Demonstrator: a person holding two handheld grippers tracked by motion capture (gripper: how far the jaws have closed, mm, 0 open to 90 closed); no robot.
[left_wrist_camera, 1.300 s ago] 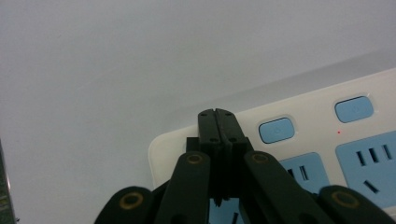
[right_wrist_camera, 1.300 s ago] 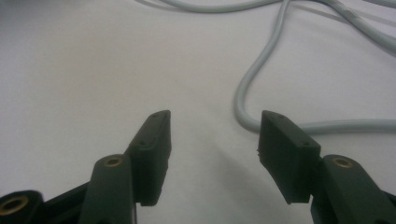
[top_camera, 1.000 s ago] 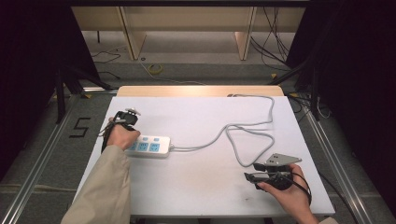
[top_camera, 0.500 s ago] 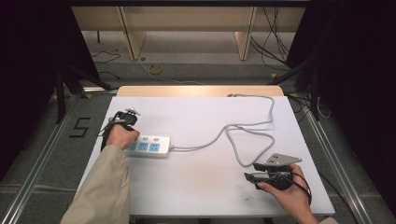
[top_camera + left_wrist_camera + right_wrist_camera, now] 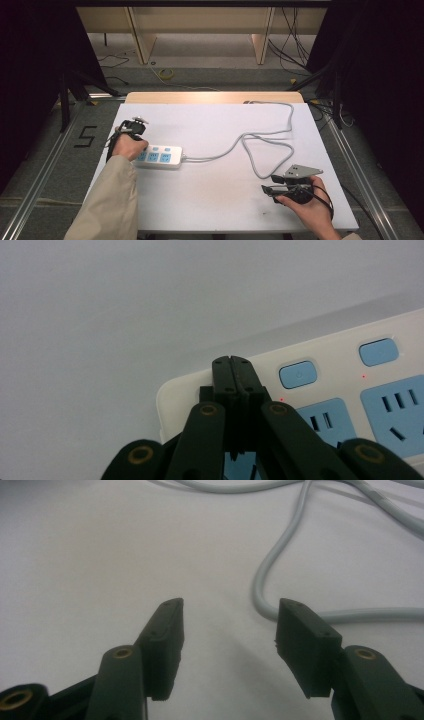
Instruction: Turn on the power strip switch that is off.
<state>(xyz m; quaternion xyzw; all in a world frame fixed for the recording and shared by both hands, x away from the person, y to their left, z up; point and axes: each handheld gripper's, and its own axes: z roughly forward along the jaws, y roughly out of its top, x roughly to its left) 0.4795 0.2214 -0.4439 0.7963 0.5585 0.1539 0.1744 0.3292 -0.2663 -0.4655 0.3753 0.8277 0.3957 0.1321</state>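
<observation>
From my remote station, I see the left gripper with its fingers pressed together, empty, the tip resting on the end of the white power strip just beside the first of its blue switch buttons. I read the closed tip as a poking tool, set to press a switch rather than pick anything up. The strip lies at the left side of the white tabletop, under the person's left hand, with 3 blue sockets facing up. Its grey cord loops across to the far right edge. The right gripper rests low near the front right corner, fingers spread apart and holding nothing, the cord's loop lying just ahead of them; I judge it parked clear while the left hand works.
</observation>
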